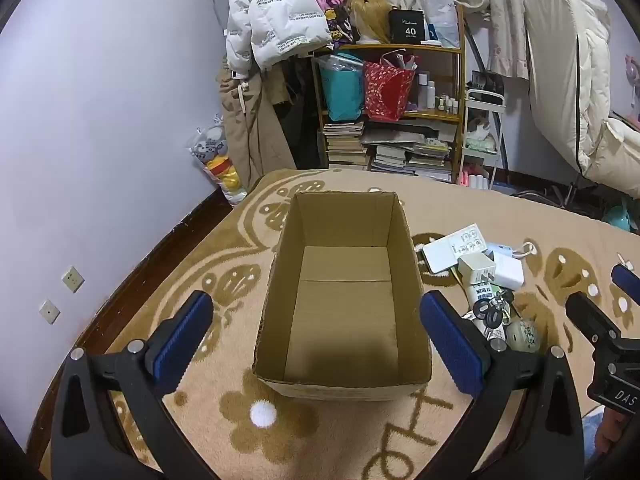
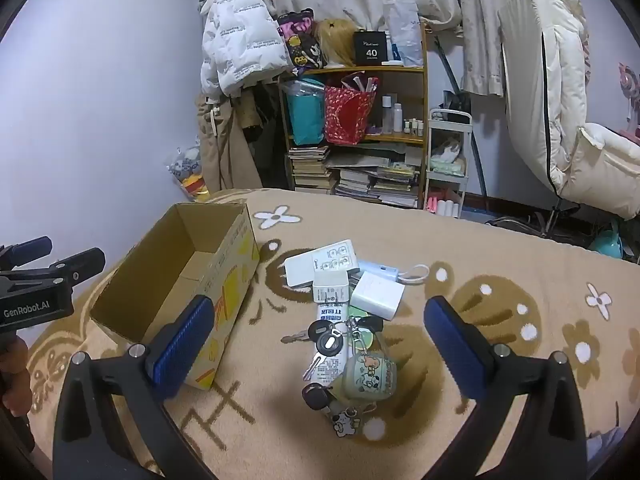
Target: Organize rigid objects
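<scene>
Cardboard box sits open-topped and empty on the beige patterned blanket, right ahead of the left gripper, between its two spread blue pads. Left gripper is wide open, holding nothing, hovering above the near end of the box.

Pile of rigid items lies just right of the box, ahead of and below the right gripper. That gripper is also wide open and empty, its pads either side of the pile, not touching it. Nearest its fingers: key bunch with black fobs and a green cartoon pouch on the ring, lying over a white printed tube. Further ahead: white charger cube, white adapter block, white power bank, white card with button icons on top of it, pale blue power bank with a white loop cord.

In the right wrist view the box sits left of the left finger, yellow print on its side, and the left gripper shows at the far left edge. In the left view the right gripper shows at the far right.

Beyond the blanket: wooden shelf with bags, bottles and stacked books, white puffer jacket hanging left of it, pale wall on the left.
</scene>
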Demonstrator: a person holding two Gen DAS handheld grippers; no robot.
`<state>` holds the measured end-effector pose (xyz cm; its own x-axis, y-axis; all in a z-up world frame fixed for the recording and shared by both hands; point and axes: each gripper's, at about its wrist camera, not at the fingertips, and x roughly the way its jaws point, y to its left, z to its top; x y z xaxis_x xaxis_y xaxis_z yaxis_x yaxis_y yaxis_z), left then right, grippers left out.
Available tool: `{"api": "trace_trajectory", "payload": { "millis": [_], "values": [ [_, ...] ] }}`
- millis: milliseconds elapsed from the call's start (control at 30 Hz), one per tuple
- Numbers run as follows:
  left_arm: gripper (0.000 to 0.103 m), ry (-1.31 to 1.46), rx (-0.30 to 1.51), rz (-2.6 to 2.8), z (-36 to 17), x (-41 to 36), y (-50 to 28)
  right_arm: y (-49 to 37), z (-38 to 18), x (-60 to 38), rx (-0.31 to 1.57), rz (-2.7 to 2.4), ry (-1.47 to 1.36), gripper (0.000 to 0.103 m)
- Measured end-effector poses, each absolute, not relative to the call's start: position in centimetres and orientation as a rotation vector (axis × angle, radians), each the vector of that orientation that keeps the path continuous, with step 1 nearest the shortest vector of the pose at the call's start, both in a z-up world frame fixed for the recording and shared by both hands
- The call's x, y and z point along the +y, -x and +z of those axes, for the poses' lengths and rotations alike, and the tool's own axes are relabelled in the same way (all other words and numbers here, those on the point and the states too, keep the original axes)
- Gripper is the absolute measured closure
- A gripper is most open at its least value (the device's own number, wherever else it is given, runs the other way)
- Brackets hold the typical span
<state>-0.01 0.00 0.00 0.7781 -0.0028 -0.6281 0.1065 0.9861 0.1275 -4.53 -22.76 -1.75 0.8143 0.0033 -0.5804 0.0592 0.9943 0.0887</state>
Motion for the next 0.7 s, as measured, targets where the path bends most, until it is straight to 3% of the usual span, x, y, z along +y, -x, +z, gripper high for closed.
{"api": "trace_trajectory", "payload": {
  "millis": [700],
  "values": [
    [0.001,-0.215,0.669,-0.061,0.17,-0.50,0.20,4.45,-2.03,-22.70,0.622,-0.031,-0.101,0.000]
  ]
}}
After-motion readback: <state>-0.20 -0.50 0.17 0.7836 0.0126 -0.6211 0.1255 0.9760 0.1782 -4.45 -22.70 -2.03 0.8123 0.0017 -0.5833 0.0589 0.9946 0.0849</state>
